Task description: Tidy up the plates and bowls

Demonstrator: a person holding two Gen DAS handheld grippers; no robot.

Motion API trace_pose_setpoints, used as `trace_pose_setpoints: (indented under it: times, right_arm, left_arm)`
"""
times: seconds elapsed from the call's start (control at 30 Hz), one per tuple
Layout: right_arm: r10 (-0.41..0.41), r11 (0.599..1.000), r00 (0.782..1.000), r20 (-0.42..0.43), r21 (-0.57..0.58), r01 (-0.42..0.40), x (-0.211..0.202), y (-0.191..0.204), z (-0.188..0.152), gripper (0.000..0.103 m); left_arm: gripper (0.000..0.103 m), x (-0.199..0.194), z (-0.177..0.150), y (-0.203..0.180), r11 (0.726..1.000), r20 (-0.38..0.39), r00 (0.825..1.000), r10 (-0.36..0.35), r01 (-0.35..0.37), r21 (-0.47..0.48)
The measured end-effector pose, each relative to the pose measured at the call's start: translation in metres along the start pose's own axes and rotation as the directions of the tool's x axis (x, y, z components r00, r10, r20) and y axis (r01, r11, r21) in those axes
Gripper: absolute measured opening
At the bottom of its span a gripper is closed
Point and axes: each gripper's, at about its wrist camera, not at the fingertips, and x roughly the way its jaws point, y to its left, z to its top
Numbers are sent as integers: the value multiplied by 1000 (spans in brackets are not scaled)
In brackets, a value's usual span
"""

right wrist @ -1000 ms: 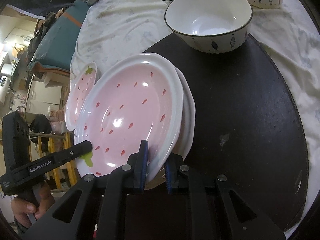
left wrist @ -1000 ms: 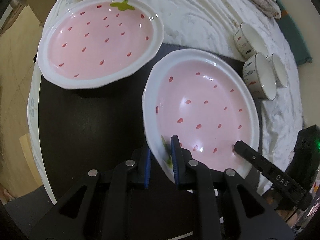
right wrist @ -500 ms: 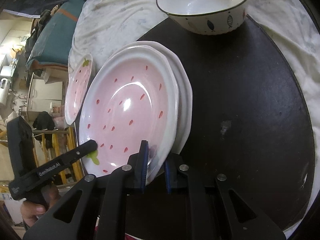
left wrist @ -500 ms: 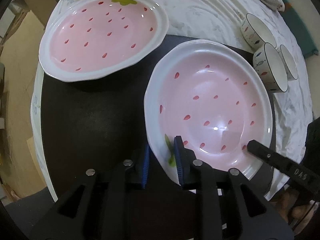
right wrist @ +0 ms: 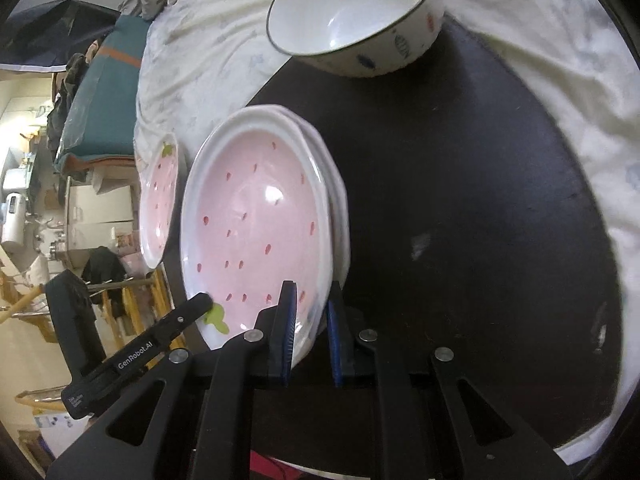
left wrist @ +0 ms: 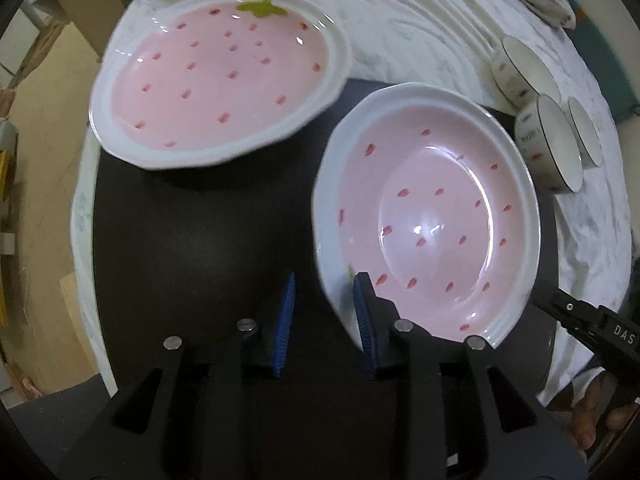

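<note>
A pink strawberry plate (left wrist: pixel 432 216) lies on another like it on the black mat (left wrist: pixel 192 248); the stacked pair shows in the right wrist view (right wrist: pixel 256 220). My left gripper (left wrist: pixel 324 312) is open, its jaws either side of the top plate's near rim without pinching it. My right gripper (right wrist: pixel 312 320) is shut on the top plate's rim at the opposite side. A third strawberry plate (left wrist: pixel 216 76) sits at the mat's far left edge. Three small white bowls (left wrist: pixel 552 136) stand on the cloth at right; the nearest bowl (right wrist: pixel 360 16) is large in the right wrist view.
A white patterned cloth (left wrist: pixel 420 12) covers the table under the mat. The table edge runs along the left (left wrist: pixel 80 216), with floor beyond. A teal box (right wrist: pixel 100 104) and room clutter lie past the table's far side.
My left gripper opened and let go of the top plate's rim. The plate has settled flatter onto the one beneath. My right gripper stays shut on it.
</note>
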Motion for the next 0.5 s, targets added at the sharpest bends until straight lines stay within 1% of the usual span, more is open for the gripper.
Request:
trace_pose_setpoints:
  times: [0.1, 0.2, 0.27, 0.3, 0.37, 0.4, 0.43, 0.5]
  right_arm:
    - [-60, 998, 997, 48, -16, 61, -7, -2, 4, 20]
    - [-63, 998, 995, 71, -13, 64, -8, -4, 9, 21]
    - [-74, 997, 994, 85, -16, 75, -6, -3, 12, 22]
    - [-70, 997, 994, 89, -14, 72, -5, -3, 14, 24]
    - [-64, 998, 994, 91, -11, 65, -1, -2, 18, 34]
    - [-56, 998, 994, 98, -8, 57, 0, -1, 20, 51]
    - [-48, 999, 992, 113, -2, 49, 0, 0, 21, 61]
    - [-37, 999, 991, 126, -3, 37, 2, 4, 26, 61]
  left_arm:
    - [28, 2, 3, 7, 999, -13, 999, -30, 30, -25]
    - [36, 5, 5, 12, 998, -10, 999, -36, 35, -49]
    - [39, 10, 7, 13, 997, -20, 999, -50, 49, -59]
    - [40, 13, 8, 12, 996, -31, 998, -62, 60, -61]
    - [41, 18, 10, 13, 995, -48, 996, -80, 77, -63]
    - [42, 19, 10, 13, 995, -48, 996, -81, 78, -63]
    - [42, 21, 11, 12, 995, -45, 996, -78, 75, -60]
    - [42, 23, 13, 9, 996, -41, 996, -77, 75, -49]
